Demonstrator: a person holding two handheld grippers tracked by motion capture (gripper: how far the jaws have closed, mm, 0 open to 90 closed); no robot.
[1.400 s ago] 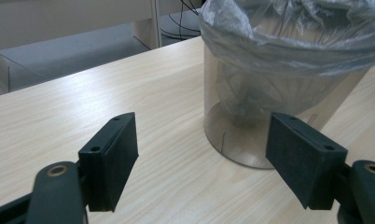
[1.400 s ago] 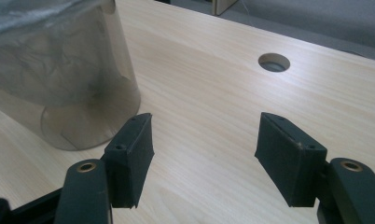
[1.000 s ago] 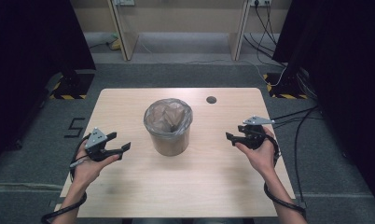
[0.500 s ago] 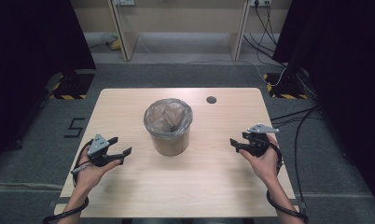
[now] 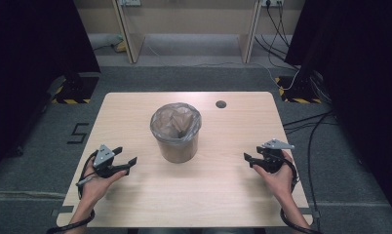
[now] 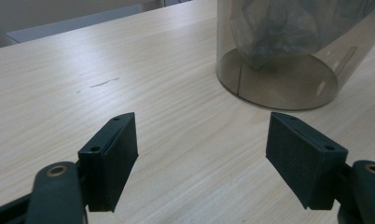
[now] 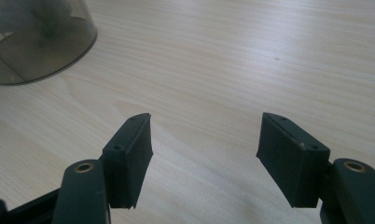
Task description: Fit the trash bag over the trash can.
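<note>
Pale wood grain is being shown across the whole table (image 5: 218,195), a rectangular top with rounded corners, standing on grey carpet (image 5: 33,161) where a black figure five (image 5: 77,133) is marked just off its left edge. A small dark round grommet (image 5: 221,104) is being seen near the far edge, well apart from everything else.

At the middle of the table, a smoky, translucent plastic bin (image 5: 176,132) is standing upright, round in section and tapering slightly toward its base. It is being lined by a thin, crinkled clear bag (image 5: 177,121), whose film is folded over the rim and is being bunched into loose creases inside. In the left gripper view the bin's circular base (image 6: 276,79) is being seen through the wall, with the bag (image 6: 288,28) hanging above it.

The left gripper (image 5: 126,162) is being held low over the table to the left of the bin, its jaws spread wide with nothing between them; its matte black pads (image 6: 114,154) are flat and rectangular. The right gripper (image 5: 249,159) is being held to the right of the bin, likewise wide apart and empty, its pads (image 7: 132,154) of the same dull black. Both are being kept well apart from the bin, with only bare tabletop between them and it.
</note>
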